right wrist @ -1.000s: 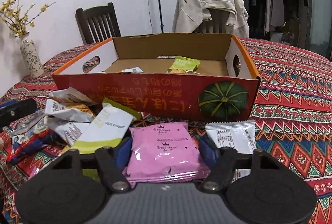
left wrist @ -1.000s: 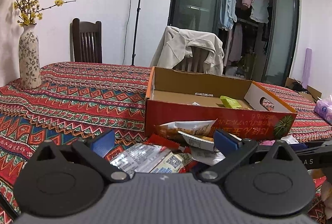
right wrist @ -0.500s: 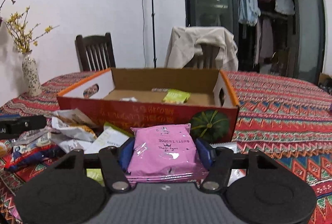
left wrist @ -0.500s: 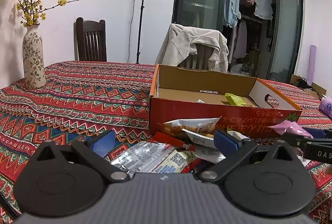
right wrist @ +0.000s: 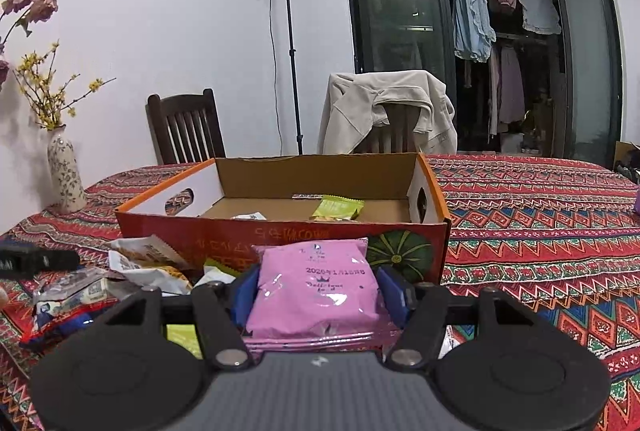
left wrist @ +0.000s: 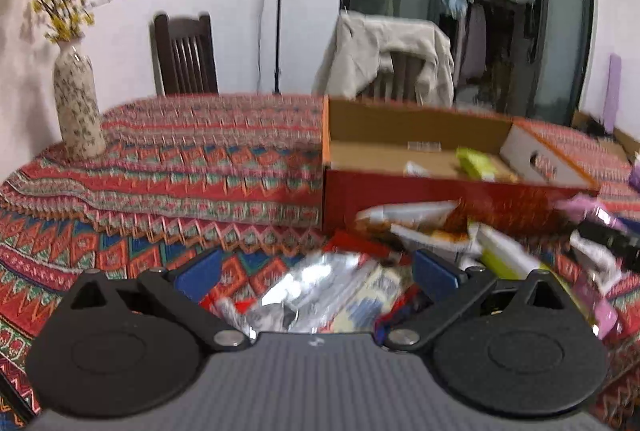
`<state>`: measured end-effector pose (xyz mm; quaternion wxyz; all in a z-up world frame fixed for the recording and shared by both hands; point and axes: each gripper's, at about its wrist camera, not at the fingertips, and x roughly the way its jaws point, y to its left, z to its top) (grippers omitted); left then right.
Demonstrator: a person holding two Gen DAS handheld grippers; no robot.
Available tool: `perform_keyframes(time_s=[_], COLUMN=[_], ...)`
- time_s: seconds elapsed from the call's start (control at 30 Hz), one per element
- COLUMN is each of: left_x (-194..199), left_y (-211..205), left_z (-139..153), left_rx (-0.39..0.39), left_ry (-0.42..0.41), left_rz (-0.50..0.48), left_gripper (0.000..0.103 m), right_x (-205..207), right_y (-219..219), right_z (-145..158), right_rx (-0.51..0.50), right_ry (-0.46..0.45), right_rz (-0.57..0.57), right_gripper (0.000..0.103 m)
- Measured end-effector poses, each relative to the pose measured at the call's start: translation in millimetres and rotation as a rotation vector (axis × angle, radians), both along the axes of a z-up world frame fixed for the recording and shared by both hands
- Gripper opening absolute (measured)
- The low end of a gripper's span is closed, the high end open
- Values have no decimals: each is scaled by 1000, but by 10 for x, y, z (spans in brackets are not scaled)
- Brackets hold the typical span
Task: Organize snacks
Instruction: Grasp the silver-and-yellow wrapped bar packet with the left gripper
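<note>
One soft pink plastic snack pouch sits low centre in my right wrist view, my right hand-held gripper clamped on its sides. It looks light, puffy and slippery, so I'd grip mid-body. My left hand-held gripper is spread apart, empty.
</note>
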<state>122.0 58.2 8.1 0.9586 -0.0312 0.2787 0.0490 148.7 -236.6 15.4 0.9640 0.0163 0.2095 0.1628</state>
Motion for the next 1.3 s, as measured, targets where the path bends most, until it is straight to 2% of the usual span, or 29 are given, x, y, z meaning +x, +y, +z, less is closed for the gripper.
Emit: perform_keyframes(time_s=[0.17,0.3,0.5,0.57,0.7,0.77,0.97,1.13,1.23,1.3], left_x=[91,200,253,291,380,377,373,316,260,215], left_y=[11,26,-71,-89,-62,-13,3,-19,-16,-12], left_z=[-93,-152,-230,-274,-352,-374,-366,-377,-359,-338], left_rx=[16,0,45,69,69,35,36,34,27,21], left_ry=[58,107,152,171,205,200,207,181,162,152], left_rz=[-11,-34,-132,-141,-150,-154,-169,-134,-114,-111], left_gripper=[103,103,103,103,103,103,103,103,91,79], right_x=[-11,-16,-19,-19,-14,-17,-8,3,8,5], right_y=[-13,-19,-21,-18,-8,-15,-13,-14,-13,-14], right_z=[6,8,5,5,1,4,4,-7,-11,-13], right_rx=[6,7,7,7,3,2,1,-2,-5,-7], right_ry=[-6,-5,-2,-2,2,4,8,12,13,14], right_rz=[-1,-3,-4,-3,-5,-6,-3,-5,-4,-3], right_gripper=[62,62,62,62,62,62,62,62,62,62])
